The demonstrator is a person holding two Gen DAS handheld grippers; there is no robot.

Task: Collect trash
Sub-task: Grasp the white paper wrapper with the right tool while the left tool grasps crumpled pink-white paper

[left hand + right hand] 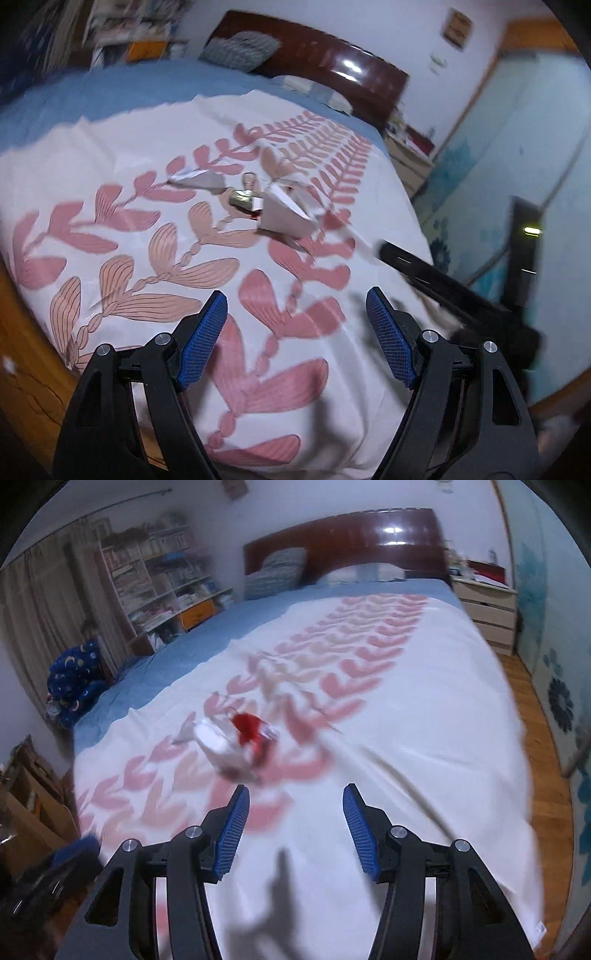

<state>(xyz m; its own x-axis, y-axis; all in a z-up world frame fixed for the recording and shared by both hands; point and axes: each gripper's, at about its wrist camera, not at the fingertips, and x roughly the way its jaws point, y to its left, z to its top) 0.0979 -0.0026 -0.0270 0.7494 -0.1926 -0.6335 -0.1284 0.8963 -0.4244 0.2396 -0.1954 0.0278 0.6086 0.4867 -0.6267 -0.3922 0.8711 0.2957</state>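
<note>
Trash (236, 742) on bed (424, 738) blurred, pieces hard to tell apart. L gripper (295, 332) spread, empty. R gripper (295, 830) spread, empty.

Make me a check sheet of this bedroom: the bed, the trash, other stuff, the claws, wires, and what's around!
Surface: bed with a white leaf-print cover over a blue sheet.
Job's things: small trash pile mid-bed: crumpled white papers, a shiny wrapper, something red; blurred.
Clutter: two pillows by the headboard.
Claws: left claw open, empty; right claw open, empty. Both short of the pile.
Cables: a thin pale line crosses the cover; too blurred to say it is a cable.
Surroundings: bookshelf, curtain, drawer unit, wooden floor, a person in blue star-print clothes beside the bed.
</note>
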